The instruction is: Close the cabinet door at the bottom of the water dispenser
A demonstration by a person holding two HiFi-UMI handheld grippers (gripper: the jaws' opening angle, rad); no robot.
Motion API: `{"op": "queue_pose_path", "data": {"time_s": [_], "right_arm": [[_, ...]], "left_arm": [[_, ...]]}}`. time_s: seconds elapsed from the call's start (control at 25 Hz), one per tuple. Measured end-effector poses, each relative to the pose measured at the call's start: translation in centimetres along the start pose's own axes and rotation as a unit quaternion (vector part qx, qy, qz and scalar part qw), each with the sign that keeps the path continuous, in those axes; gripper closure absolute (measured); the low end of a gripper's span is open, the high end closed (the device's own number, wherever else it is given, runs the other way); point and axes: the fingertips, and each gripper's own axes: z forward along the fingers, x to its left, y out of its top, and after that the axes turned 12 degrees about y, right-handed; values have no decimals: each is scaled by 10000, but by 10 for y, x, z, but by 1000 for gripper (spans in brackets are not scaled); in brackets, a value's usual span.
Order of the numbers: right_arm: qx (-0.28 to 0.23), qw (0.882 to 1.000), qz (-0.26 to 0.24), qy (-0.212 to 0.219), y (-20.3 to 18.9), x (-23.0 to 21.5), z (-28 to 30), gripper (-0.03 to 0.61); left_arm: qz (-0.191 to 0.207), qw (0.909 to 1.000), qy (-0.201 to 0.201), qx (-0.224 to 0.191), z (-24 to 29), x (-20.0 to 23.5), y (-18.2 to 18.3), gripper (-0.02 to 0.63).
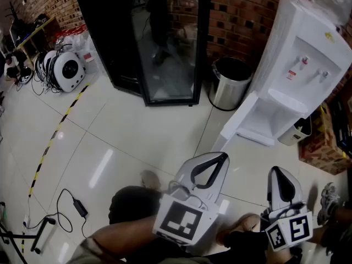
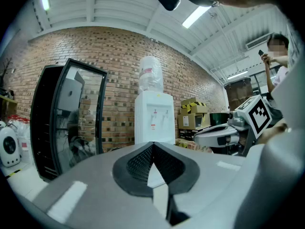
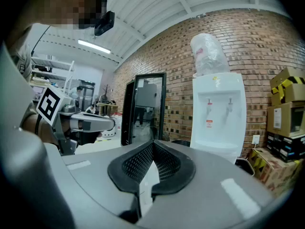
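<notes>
White water dispenser (image 1: 300,76) against the brick wall, its bottom cabinet door (image 1: 235,122) hanging wide open. Approach stage, I'd say: left gripper (image 1: 221,156) and right gripper (image 1: 278,171) both pinched closed, empty, well short. Next comes reaching in and pushing the door's outer face shut.

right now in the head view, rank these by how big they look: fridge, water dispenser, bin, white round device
1. fridge
2. water dispenser
3. bin and white round device: these two look about alike, so they are not ranked against each other
</notes>
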Motion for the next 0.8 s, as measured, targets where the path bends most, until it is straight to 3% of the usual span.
{"op": "queue_pose_path", "data": {"time_s": [0.36,0.68,0.8], "right_arm": [[83,9996,-200,-181,-4,-30,21,578],[217,9987,-461,-39,-11,-49,63,577],[415,9982,-404,122,-27,-59,86,534]], "left_arm": [[85,9999,129,4,38,7,-8,612],[42,9997,231,48,82,22,-17,612],[114,9993,324,112,99,30,-25,612]]}}
